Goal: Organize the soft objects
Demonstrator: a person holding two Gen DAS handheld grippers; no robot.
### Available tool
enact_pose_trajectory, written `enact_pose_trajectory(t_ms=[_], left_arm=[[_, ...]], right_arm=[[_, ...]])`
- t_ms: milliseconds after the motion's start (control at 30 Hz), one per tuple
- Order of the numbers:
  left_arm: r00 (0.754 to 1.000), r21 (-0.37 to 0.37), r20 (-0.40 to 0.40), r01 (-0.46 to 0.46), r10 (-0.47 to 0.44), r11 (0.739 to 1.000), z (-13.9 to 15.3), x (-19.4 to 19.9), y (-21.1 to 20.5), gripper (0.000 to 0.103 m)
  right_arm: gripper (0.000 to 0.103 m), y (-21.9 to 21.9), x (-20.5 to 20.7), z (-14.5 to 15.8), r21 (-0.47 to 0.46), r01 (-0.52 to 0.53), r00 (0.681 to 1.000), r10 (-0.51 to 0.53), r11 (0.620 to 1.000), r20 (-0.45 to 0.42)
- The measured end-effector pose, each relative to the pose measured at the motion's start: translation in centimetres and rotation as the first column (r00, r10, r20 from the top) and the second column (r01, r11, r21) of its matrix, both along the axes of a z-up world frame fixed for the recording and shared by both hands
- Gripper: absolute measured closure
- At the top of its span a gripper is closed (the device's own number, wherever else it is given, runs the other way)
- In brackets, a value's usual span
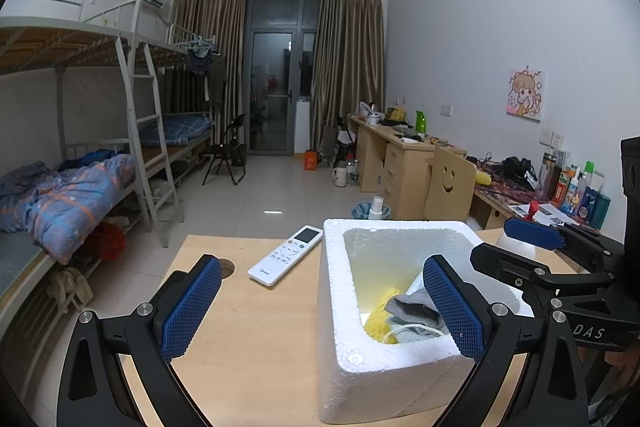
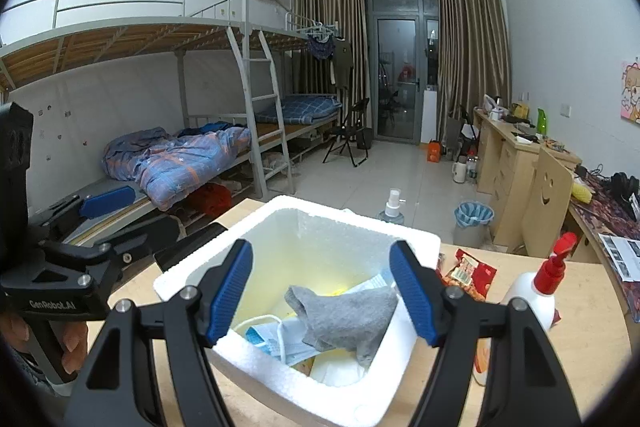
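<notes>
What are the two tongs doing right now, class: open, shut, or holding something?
Left tongs: open, holding nothing, astride the foam box wall.
Right tongs: open, holding nothing, above the grey sock in the box.

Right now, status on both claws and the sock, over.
Both claws open, empty: left claw, right claw. Grey sock lying inside foam box, on a face mask. Nothing blocking.

A sock [image 2: 344,319] lies in the foam box [image 2: 280,383] at frame centre on the worktop [image 2: 580,347] — pump bottle [image 2: 536,291] right, remote [image 1: 285,254] left.
</notes>
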State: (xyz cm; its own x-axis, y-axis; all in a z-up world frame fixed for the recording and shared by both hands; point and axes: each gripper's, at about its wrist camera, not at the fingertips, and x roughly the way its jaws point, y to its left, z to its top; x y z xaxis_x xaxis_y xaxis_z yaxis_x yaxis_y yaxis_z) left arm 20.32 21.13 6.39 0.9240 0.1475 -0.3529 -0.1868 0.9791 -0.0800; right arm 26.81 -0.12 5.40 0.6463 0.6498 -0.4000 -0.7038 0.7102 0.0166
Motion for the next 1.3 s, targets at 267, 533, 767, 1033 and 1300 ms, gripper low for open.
enact_pose_trajectory(t_ms=[267,533,767,1033,1300], left_arm=[[1.000,0.018,0.005,0.008,-0.008,1.000,0.5,-1.1,-1.3,0.002],[1.000,0.011,0.022,0.016,-0.016,1.000,1.5,-2.7,-2.8,0.002],[0.998,0.036,0.054,0.018,-0.020,0.999,2.8,-5.2,-5.2,0.002],[0.996,0.066,0.084,0.004,-0.009,0.998,3.9,-8.3,-7.6,0.002],[0.995,0.050,0.099,0.011,-0.016,0.999,4.7,-10.5,-9.3,0.002]], right_arm=[[0.027,-1.0,-1.1,0.5,0.014,0.014,1.000,-0.014,1.000,0.013],[0.027,-2.9,-2.2,1.6,0.046,0.030,0.999,-0.031,0.998,0.020],[0.004,-4.9,-3.9,2.8,0.065,0.051,0.997,-0.055,0.997,0.056],[0.000,-7.2,-6.3,3.6,0.097,0.077,0.992,-0.086,0.992,0.093],[0.000,-8.7,-8.6,3.7,0.095,0.088,0.988,-0.098,0.992,0.115]])
